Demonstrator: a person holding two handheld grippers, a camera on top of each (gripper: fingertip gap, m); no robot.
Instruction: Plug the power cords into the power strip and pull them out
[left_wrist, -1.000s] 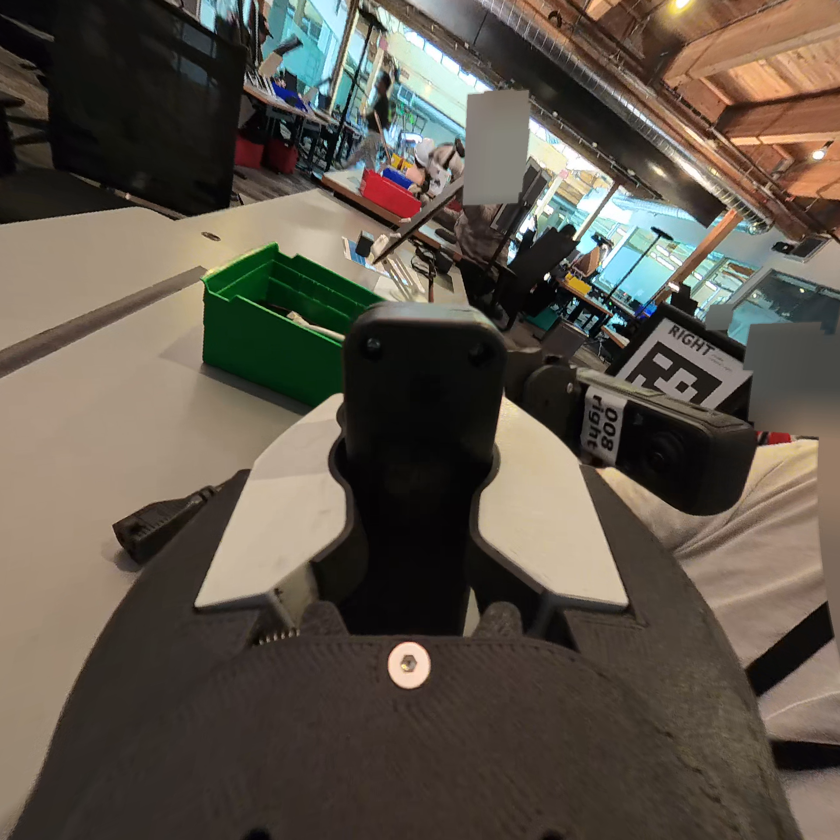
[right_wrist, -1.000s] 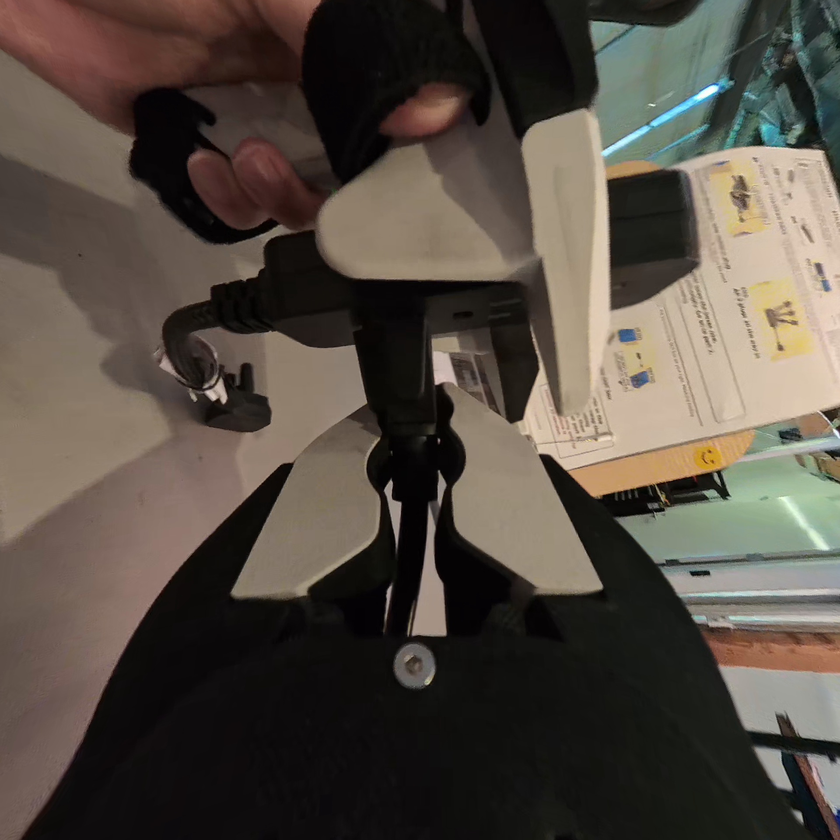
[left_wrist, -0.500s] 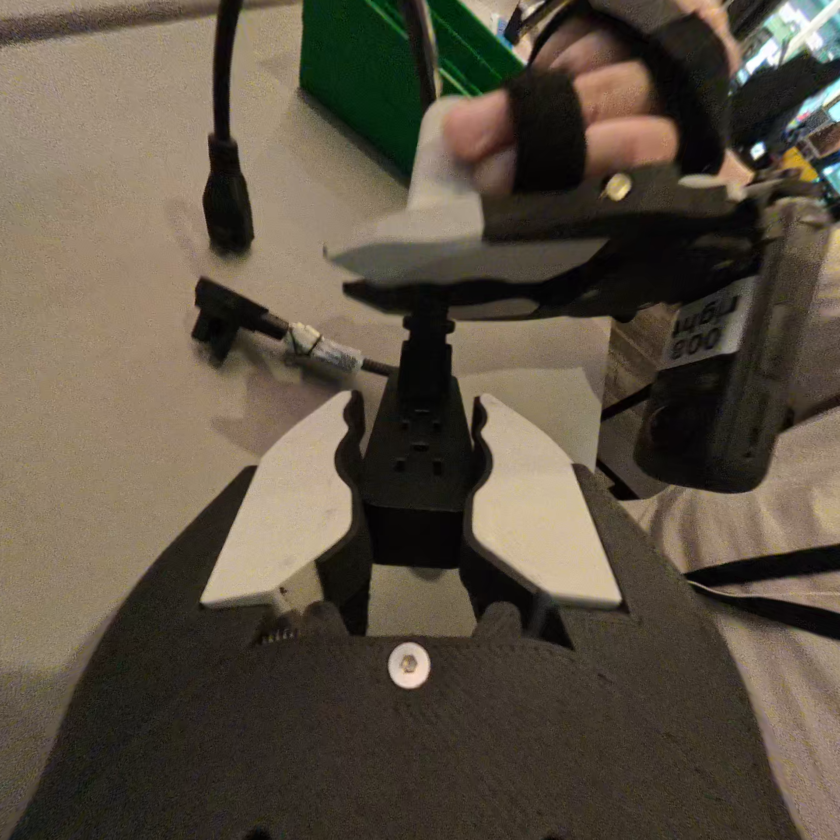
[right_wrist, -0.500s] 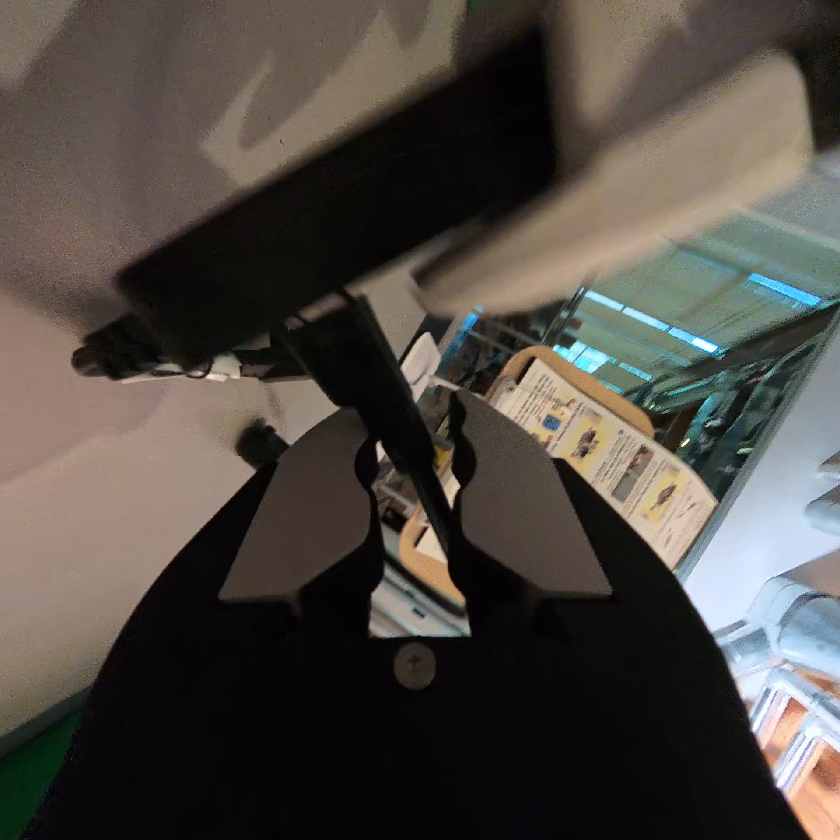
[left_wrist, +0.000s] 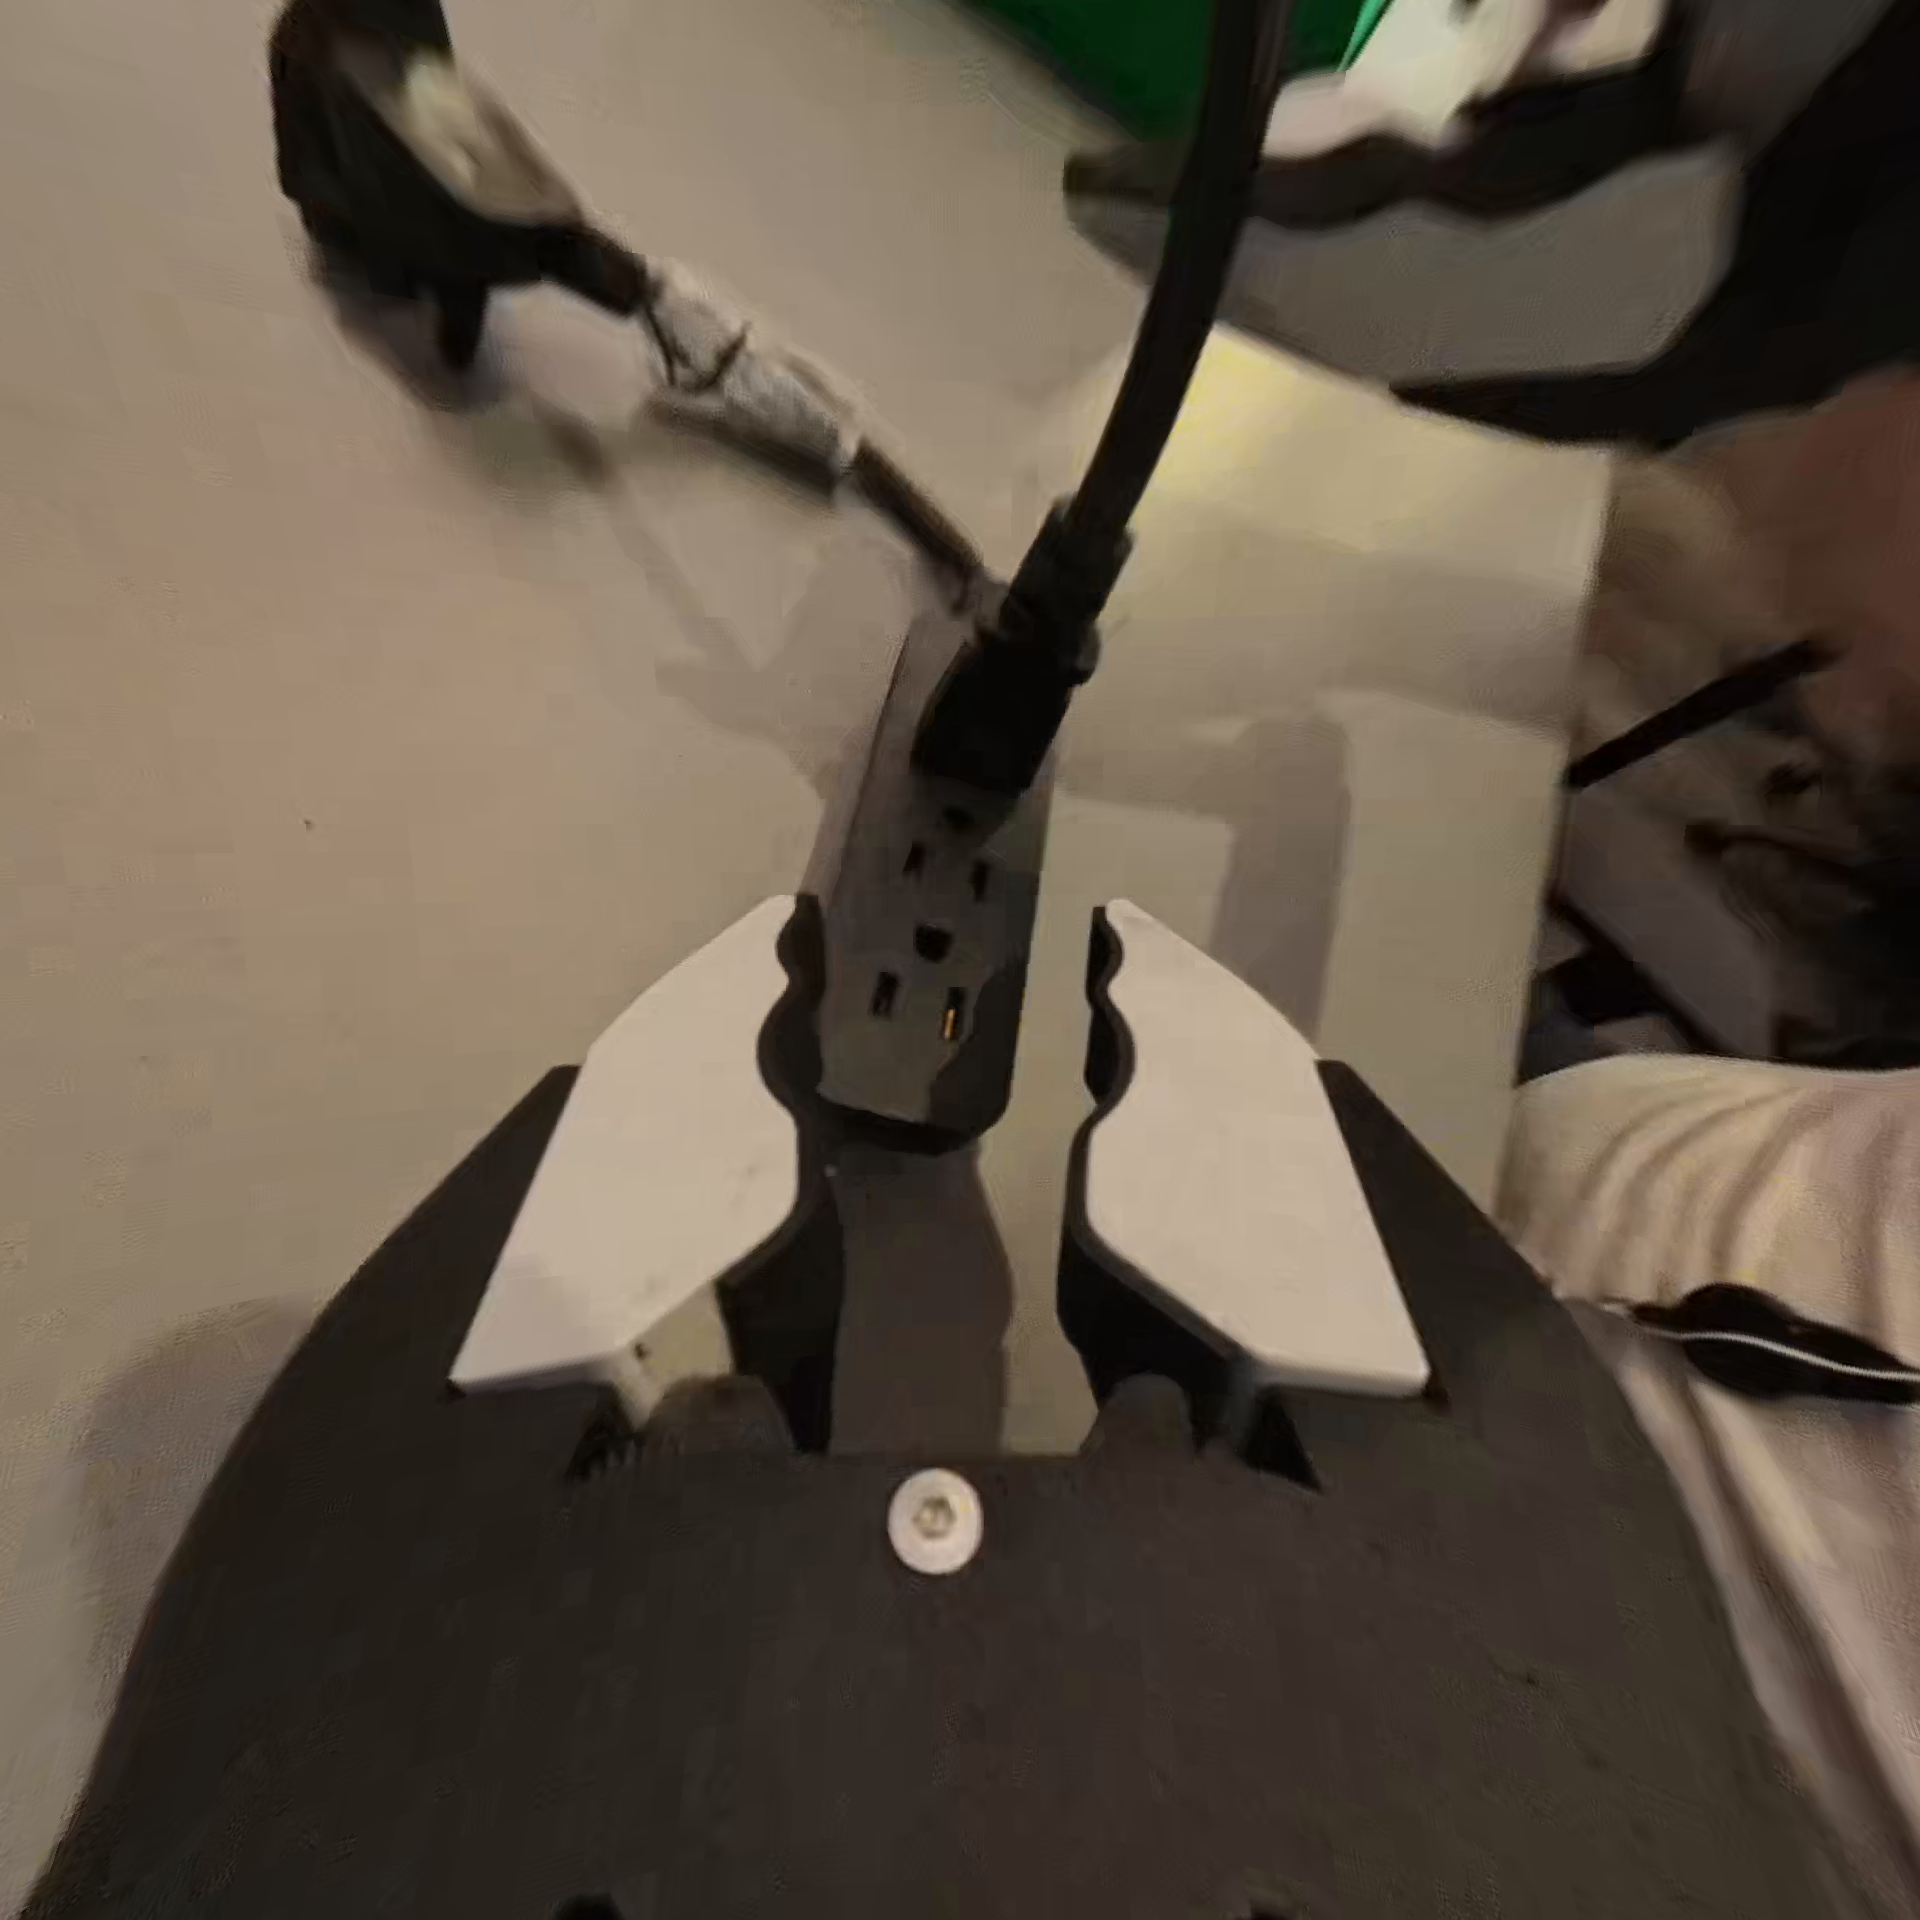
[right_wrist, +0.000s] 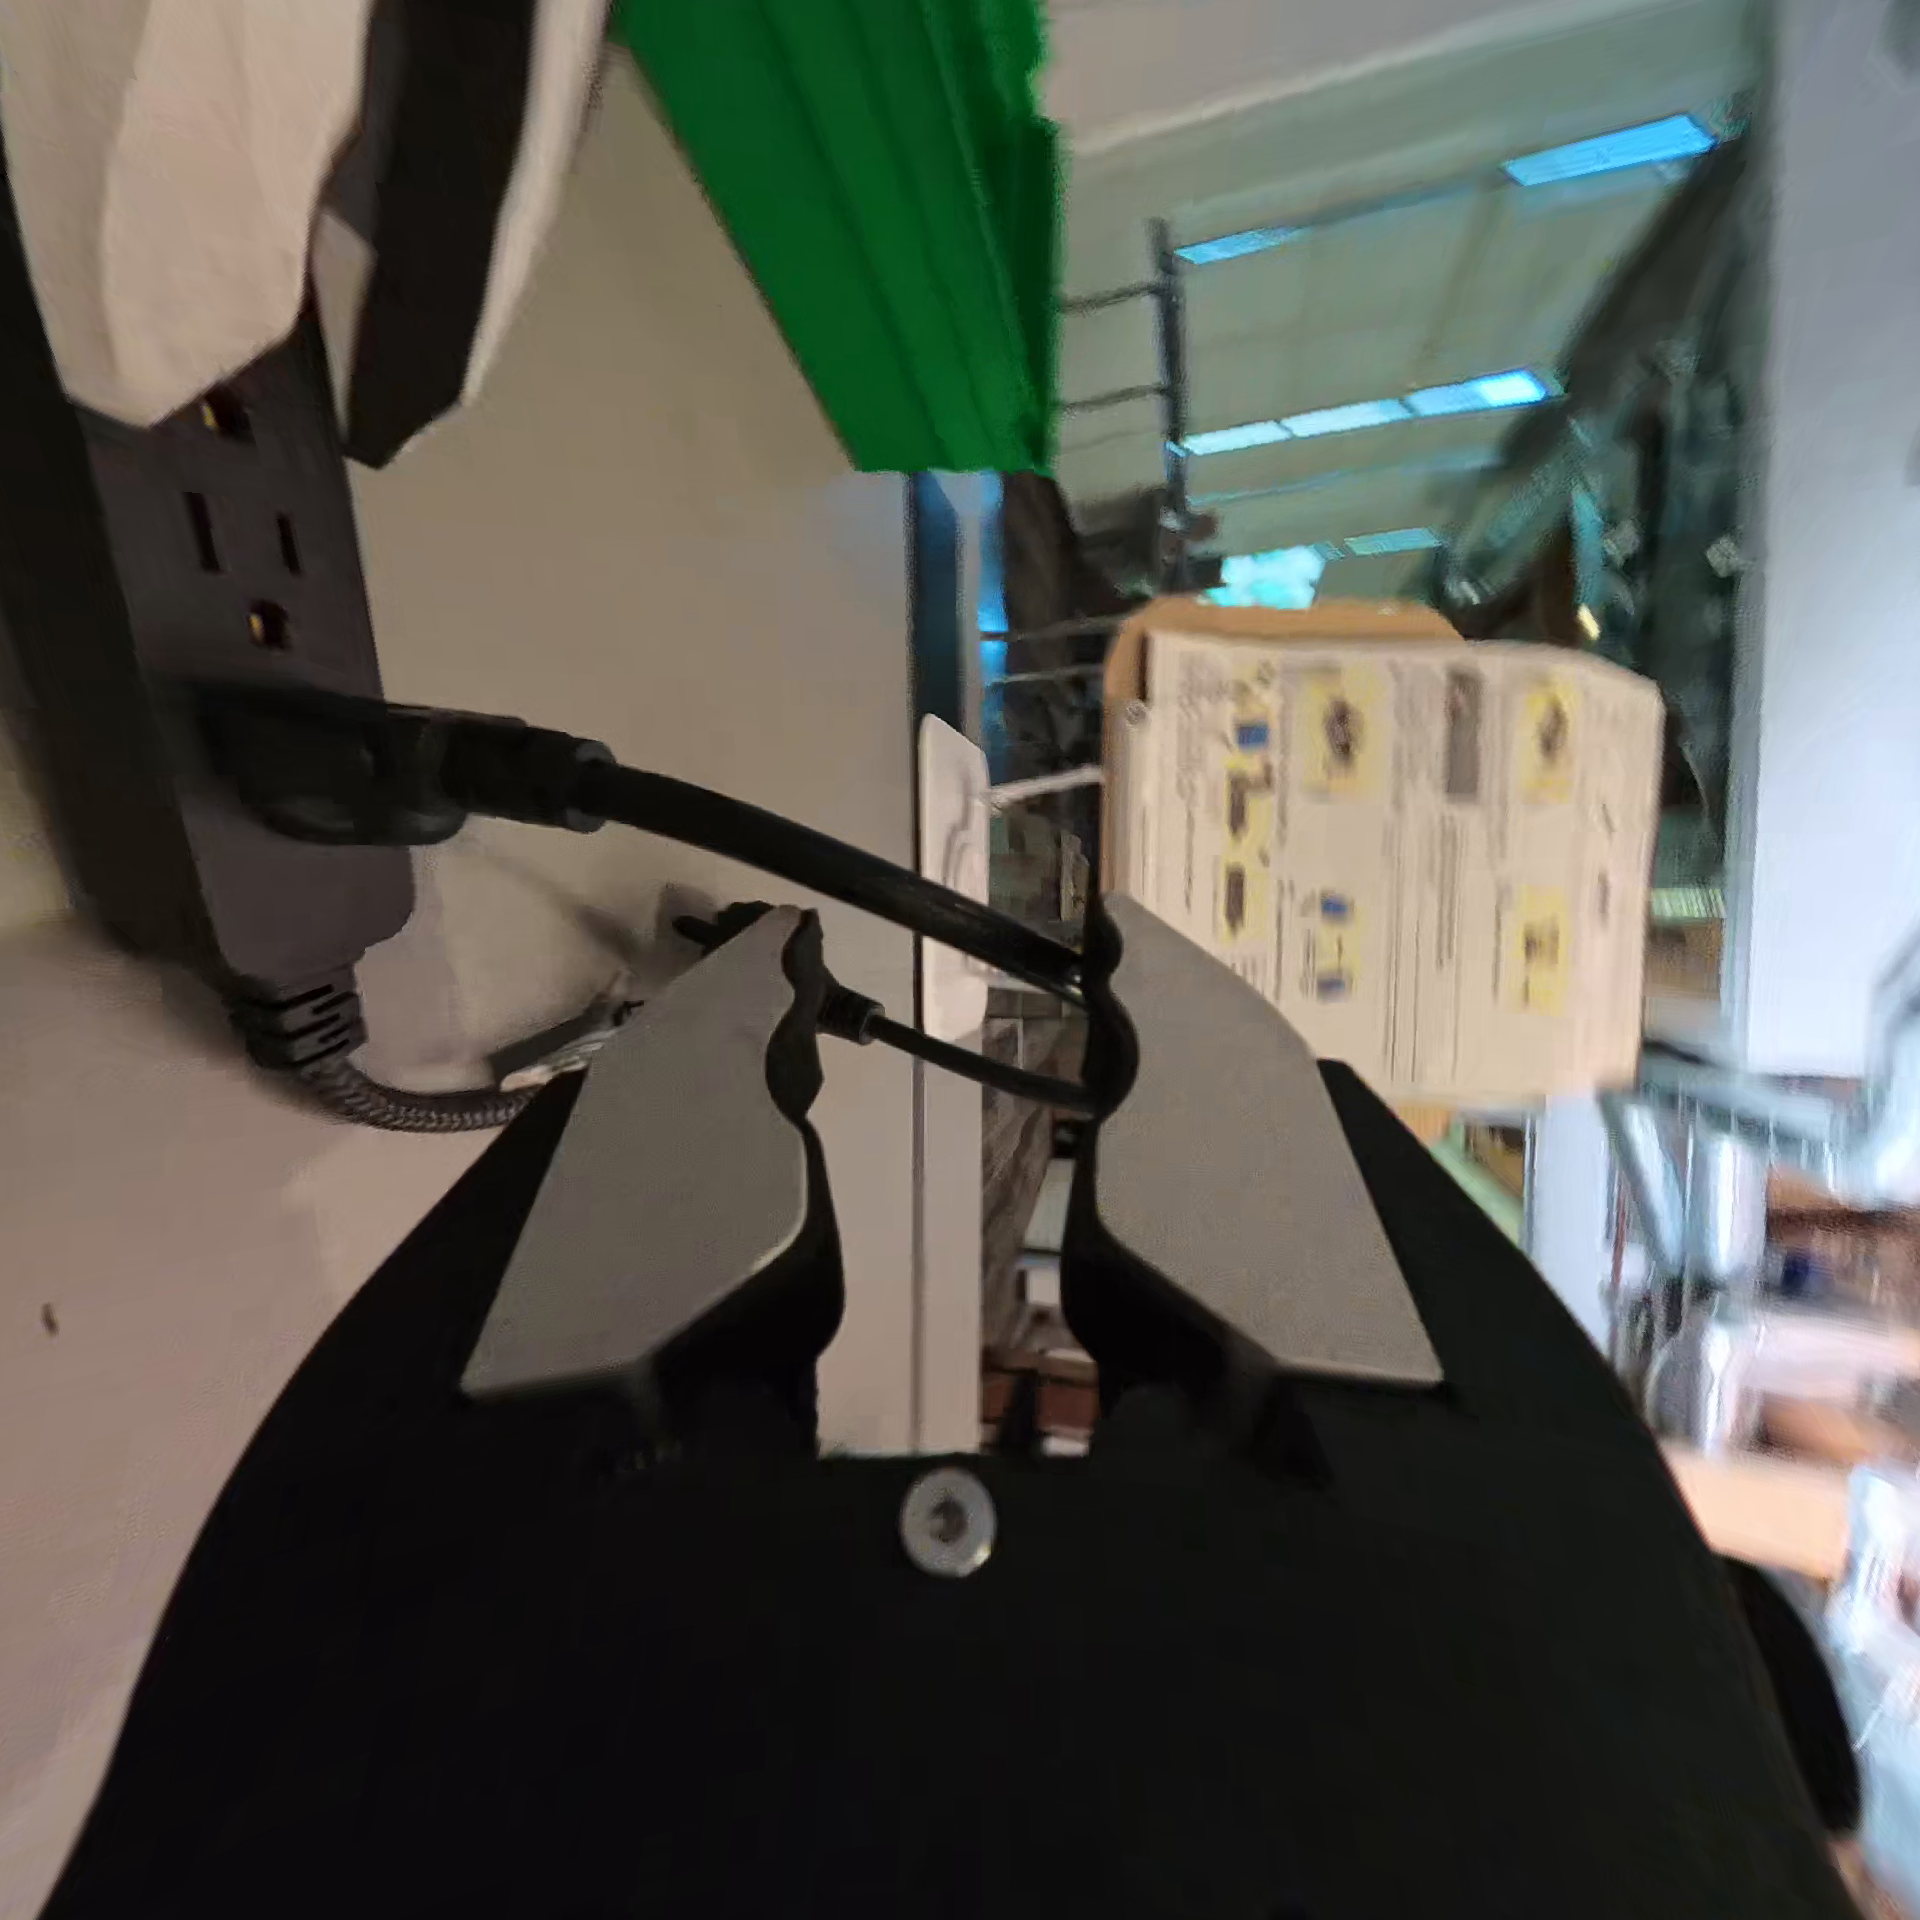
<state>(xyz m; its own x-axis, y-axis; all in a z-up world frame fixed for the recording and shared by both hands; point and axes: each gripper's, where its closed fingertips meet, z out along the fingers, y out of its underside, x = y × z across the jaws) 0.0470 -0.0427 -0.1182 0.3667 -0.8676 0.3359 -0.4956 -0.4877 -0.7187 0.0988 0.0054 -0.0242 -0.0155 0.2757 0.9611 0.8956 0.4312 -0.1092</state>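
Observation:
The black power strip lies on the pale table, its near end between the fingers of my left gripper. That gripper is open: the left finger touches the strip and the right finger stands apart from it. A black plug sits in a far socket, and its cord rises away. In the right wrist view the strip is at the left with the plug in it. The cord runs past my right gripper, which is open and holds nothing.
The strip's own braided cord with a tag leads to a loose plug on the table. A green bin stands beyond the strip. A cardboard board with a printed sheet stands past the table edge. A second thin cable crosses between the right fingers.
My left gripper has opened off the power strip. My right gripper has let go of the plug's cord, opened and pulled back. The plug stays in the strip.

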